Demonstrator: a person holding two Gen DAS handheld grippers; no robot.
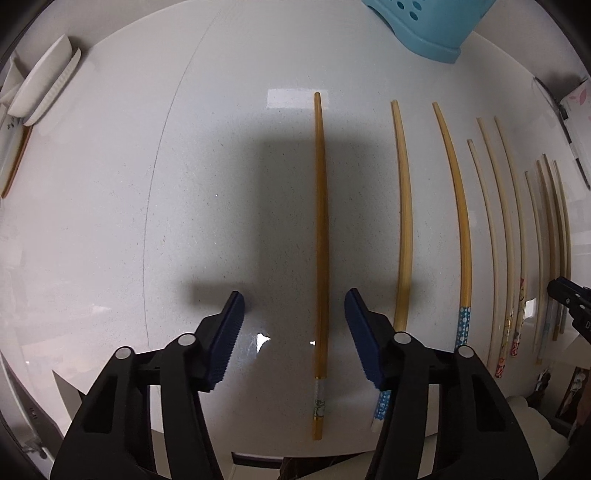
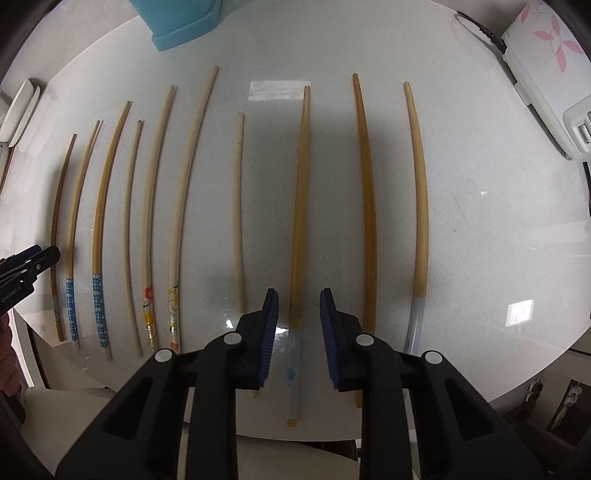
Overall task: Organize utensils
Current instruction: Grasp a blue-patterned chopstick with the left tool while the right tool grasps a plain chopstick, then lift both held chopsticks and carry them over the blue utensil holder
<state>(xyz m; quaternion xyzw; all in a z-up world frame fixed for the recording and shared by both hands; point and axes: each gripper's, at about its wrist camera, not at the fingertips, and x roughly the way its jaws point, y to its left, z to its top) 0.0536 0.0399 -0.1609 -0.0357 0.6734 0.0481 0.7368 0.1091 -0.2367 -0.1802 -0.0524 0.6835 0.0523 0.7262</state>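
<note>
Several chopsticks lie side by side in a row on the white table (image 1: 110, 221). In the left wrist view my left gripper (image 1: 294, 308) is open above the table, and a dark amber chopstick (image 1: 321, 258) lies between its fingers. In the right wrist view my right gripper (image 2: 298, 307) is open with an amber chopstick (image 2: 300, 221) with a clear blue end lying between its fingers. Chopsticks with blue dotted ends (image 2: 98, 229) and flowered ends (image 2: 151, 206) lie to the left. The right gripper shows at the left wrist view's right edge (image 1: 569, 299).
A light blue perforated basket (image 1: 424, 26) stands at the back of the table; it also shows in the right wrist view (image 2: 181, 22). White dishes (image 1: 44, 85) sit at the far left. A white appliance with pink flowers (image 2: 546, 66) sits at the back right.
</note>
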